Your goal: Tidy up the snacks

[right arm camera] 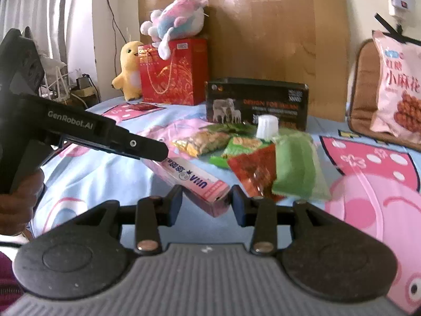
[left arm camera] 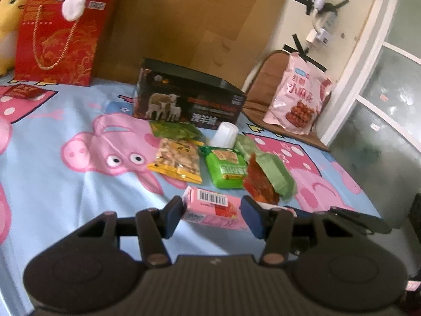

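Landmark: the black box (left arm camera: 189, 96) with the sheep picture, standing on the cartoon-pig bed sheet (left arm camera: 52, 131).

Well to the left of the black box, a red gift bag (left arm camera: 56, 40) stands upright beside a yellow plush toy (left arm camera: 9, 26).

Just in front of the black box lies the snack group: a yellow nut packet (left arm camera: 176, 159), a bright green packet (left arm camera: 227, 168), a white cap (left arm camera: 225, 134), a red packet (left arm camera: 259, 183) and a pale green packet (left arm camera: 276, 173), touching or overlapping one another.

Nearer than that group lies the pink carton (left arm camera: 210, 208).

The left gripper (left arm camera: 211, 214) has its fingers apart, one on each side of the pink carton; contact cannot be confirmed.

The right gripper (right arm camera: 206, 201) likewise straddles one end of the carton, fingers apart.

To the right of the black box, a large pink snack bag (left arm camera: 298, 96) leans on a brown cushion (left arm camera: 263, 89).
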A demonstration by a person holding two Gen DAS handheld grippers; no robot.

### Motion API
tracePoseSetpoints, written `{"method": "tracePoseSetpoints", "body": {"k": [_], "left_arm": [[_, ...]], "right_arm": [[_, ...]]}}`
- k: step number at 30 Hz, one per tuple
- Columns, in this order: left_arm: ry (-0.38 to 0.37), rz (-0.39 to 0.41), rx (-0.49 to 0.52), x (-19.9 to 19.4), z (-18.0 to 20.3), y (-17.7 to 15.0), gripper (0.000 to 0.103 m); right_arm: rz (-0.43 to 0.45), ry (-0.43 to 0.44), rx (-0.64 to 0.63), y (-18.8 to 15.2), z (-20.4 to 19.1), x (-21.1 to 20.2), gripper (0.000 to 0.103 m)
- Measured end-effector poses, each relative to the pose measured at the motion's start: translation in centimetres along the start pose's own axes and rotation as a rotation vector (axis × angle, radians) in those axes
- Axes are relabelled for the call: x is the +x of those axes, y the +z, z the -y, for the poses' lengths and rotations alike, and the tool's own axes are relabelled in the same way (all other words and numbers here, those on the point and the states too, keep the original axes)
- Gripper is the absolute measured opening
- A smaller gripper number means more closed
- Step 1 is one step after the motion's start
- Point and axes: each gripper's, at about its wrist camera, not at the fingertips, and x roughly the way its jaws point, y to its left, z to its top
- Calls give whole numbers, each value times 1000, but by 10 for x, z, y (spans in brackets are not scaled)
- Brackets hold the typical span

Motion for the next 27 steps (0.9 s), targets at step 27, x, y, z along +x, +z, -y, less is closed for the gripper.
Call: {"method": "tracePoseSetpoints", "body": {"k": [27], "left_arm": [[11, -6, 5, 19, -11, -16, 54]], "right_arm": [[-98, 26, 60, -4, 7, 19, 44]]}}
